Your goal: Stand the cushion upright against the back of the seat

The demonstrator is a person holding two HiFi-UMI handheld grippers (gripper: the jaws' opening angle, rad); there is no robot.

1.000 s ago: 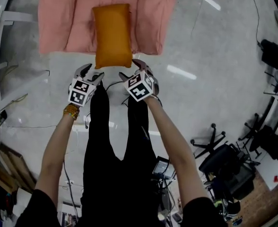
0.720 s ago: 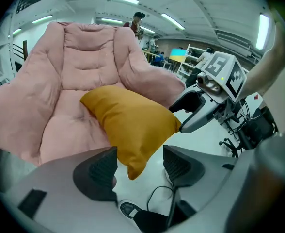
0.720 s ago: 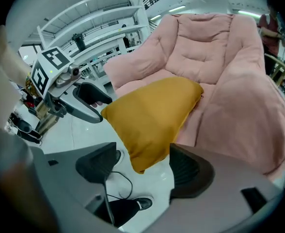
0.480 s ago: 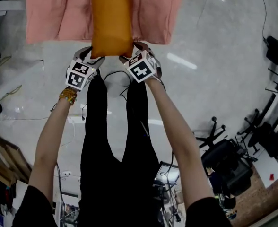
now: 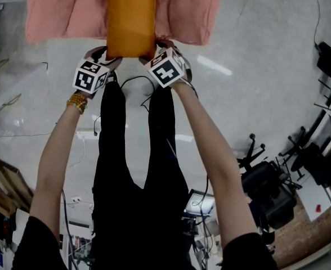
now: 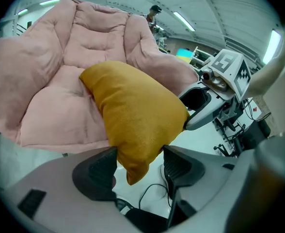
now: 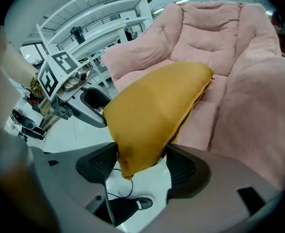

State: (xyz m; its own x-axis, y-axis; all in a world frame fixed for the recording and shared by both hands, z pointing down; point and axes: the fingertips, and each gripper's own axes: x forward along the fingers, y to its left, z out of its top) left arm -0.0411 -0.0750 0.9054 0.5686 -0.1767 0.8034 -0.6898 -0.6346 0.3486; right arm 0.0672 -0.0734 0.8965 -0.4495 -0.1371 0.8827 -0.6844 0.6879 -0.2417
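Note:
An orange-yellow cushion (image 5: 131, 18) hangs lengthwise over the front of a pink padded seat (image 5: 188, 13). My left gripper (image 5: 105, 56) is shut on the cushion's near left corner (image 6: 133, 166). My right gripper (image 5: 156, 50) is shut on its near right corner (image 7: 128, 164). In the left gripper view the cushion (image 6: 133, 115) slopes up toward the seat back (image 6: 91, 30). The right gripper view shows the cushion (image 7: 157, 110) raised above the seat pan, with the seat back (image 7: 215, 28) behind it. The cushion's far end is cut off at the top of the head view.
The seat stands on a glossy grey floor (image 5: 250, 100). My own legs (image 5: 134, 167) are below the grippers. Black office chairs (image 5: 272, 190) and cables crowd the right side. White shelving (image 7: 99, 28) stands to the left of the seat.
Both grippers have moved forward toward the seat with the cushion's near corners in them. The cushion has been carried further up and over the seat.

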